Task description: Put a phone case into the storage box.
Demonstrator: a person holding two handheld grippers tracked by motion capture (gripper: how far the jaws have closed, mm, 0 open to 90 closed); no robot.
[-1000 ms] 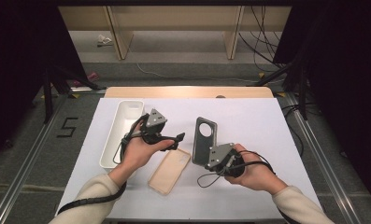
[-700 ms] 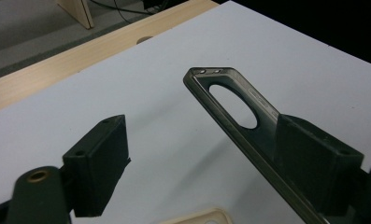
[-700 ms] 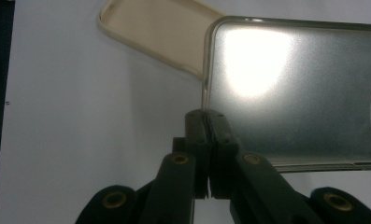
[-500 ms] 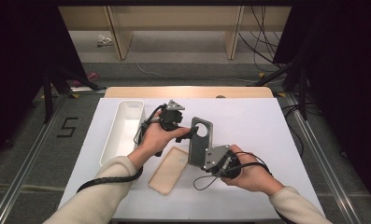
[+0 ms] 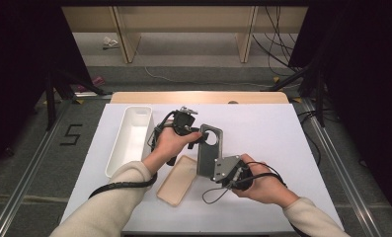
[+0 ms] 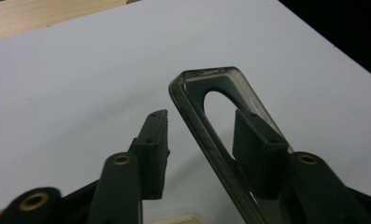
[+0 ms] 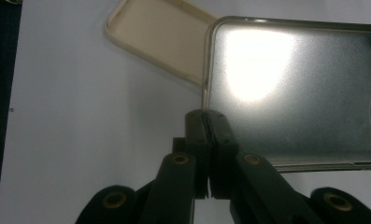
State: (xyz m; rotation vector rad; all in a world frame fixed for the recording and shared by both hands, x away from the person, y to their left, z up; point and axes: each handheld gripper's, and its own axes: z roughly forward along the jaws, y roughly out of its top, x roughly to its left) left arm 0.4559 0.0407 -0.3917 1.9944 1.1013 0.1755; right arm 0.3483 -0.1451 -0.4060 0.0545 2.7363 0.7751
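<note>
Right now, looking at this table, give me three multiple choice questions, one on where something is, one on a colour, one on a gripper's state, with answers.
1. Where is the white tray?
A. left of the left hand
B. right of both hands
C. on the floor

2. The phone case lying flat is:
A. red
B. beige
C. blue

3. The left gripper is:
A. shut on nothing
B. open around the grey case
C. lying on the table

Answers: A, the tray sits at the table's left; B, pale beige shell; B, jaws apart either side of its edge.
</note>
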